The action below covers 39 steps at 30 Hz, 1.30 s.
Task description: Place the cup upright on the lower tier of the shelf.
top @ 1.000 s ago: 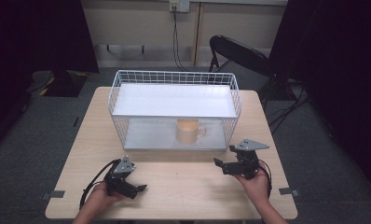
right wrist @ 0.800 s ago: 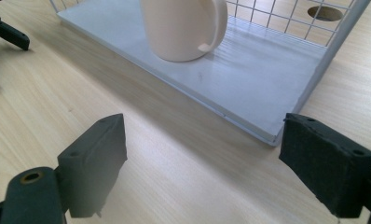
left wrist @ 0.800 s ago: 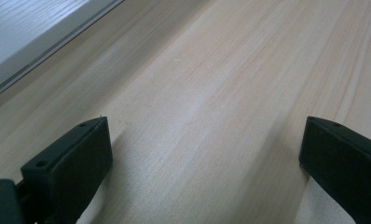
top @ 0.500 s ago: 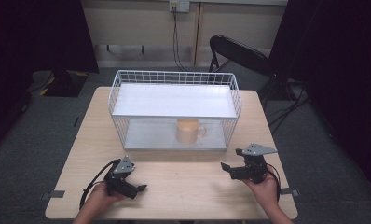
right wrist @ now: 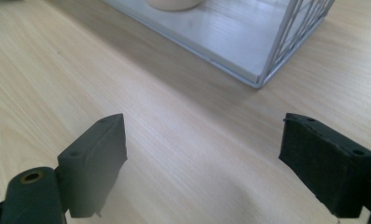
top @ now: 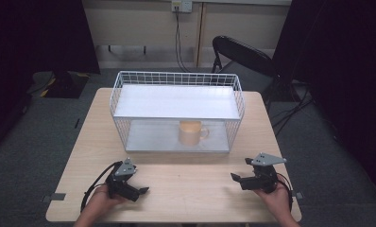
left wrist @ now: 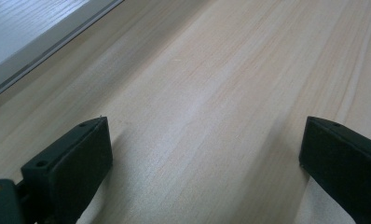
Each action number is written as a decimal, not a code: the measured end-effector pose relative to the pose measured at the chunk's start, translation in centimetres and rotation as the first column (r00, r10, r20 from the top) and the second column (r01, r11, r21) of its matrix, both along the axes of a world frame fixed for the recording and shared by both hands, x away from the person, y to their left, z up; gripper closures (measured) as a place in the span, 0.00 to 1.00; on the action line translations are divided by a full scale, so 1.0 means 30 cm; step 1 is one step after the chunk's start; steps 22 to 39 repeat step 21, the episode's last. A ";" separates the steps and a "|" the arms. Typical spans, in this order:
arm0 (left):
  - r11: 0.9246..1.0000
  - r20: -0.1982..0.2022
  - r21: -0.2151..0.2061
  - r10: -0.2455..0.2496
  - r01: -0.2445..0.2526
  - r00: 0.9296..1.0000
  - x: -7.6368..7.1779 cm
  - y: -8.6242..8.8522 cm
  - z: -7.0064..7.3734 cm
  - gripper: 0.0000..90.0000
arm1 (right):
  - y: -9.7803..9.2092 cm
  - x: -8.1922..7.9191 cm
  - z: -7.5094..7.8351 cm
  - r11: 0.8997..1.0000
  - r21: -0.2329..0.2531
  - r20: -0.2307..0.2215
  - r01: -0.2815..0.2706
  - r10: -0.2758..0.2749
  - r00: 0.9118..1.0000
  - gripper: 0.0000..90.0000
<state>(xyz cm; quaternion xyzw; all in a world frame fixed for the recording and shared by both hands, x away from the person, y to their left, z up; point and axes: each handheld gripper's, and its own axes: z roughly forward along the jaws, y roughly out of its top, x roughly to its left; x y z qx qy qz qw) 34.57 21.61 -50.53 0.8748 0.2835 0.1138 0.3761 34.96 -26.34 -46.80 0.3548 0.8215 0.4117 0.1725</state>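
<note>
A tan mug (top: pixel 192 133) stands on the lower shelf of a white wire rack (top: pixel 176 111) at the middle of the table; its base (right wrist: pixel 173 3) shows at the top of the right gripper view. My left gripper (top: pixel 141 191) rests open on the wood near the front left, jaws wide apart (left wrist: pixel 202 154) with nothing between them. Near the front right, my right gripper (top: pixel 235 178) is held open just above the table, its jaws spread (right wrist: pixel 202 158) over bare wood, pointing toward the rack's front right corner (right wrist: pixel 260 84).
The light wooden table (top: pixel 186 179) has a broad bare strip in front of the rack. A black folding chair (top: pixel 240 54) stands behind the table at the right. Cables trail from both grippers. Dark curtains hang on both sides.
My right gripper has drawn back from the rack toward the front right edge of the table. The left gripper has stayed put.
</note>
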 end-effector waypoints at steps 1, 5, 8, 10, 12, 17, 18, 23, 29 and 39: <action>1.000 0.000 0.000 0.000 0.000 1.000 0.000 0.000 0.000 0.02 | -0.004 -0.002 -0.005 1.000 0.000 -0.001 -0.002 0.002 1.000 0.15; 1.000 0.001 0.000 0.000 0.000 1.000 0.000 0.000 0.000 0.02 | -0.022 -0.012 -0.032 1.000 -0.008 -0.011 -0.007 0.007 1.000 0.15; 1.000 0.002 -0.002 0.001 -0.001 1.000 0.000 -0.001 -0.001 0.02 | -0.025 -0.022 -0.053 0.999 -0.024 -0.012 -0.020 0.020 1.000 0.15; 1.000 0.002 -0.001 0.001 -0.001 1.000 0.000 0.000 -0.001 0.02 | -0.024 -0.026 -0.064 0.999 -0.031 -0.013 -0.032 0.032 0.999 0.15; 1.000 0.001 0.000 0.000 0.000 1.000 0.000 0.000 0.000 0.02 | -0.021 -0.031 -0.076 0.998 -0.040 -0.023 -0.044 0.043 0.999 0.15; 1.000 0.000 0.000 0.000 0.000 1.000 0.000 0.000 0.000 0.02 | -0.007 -0.038 -0.093 0.994 -0.074 -0.019 -0.078 0.077 0.997 0.16; 1.000 0.000 0.000 0.000 0.000 1.000 0.000 0.000 0.000 0.02 | 0.008 -0.035 -0.090 0.994 -0.078 -0.003 -0.078 0.078 0.997 0.15; 1.000 0.001 0.000 0.000 0.000 1.000 0.000 0.000 0.000 0.02 | 0.049 -0.025 -0.077 0.992 -0.107 0.041 -0.066 0.071 0.997 0.15; 1.000 0.001 0.000 0.000 0.000 1.000 0.000 0.000 0.000 0.02 | 0.049 -0.025 -0.077 0.992 -0.107 0.041 -0.066 0.071 0.997 0.15; 1.000 0.001 0.000 0.000 0.000 1.000 0.000 0.000 0.000 0.02 | 0.049 -0.025 -0.077 0.992 -0.107 0.041 -0.066 0.071 0.997 0.15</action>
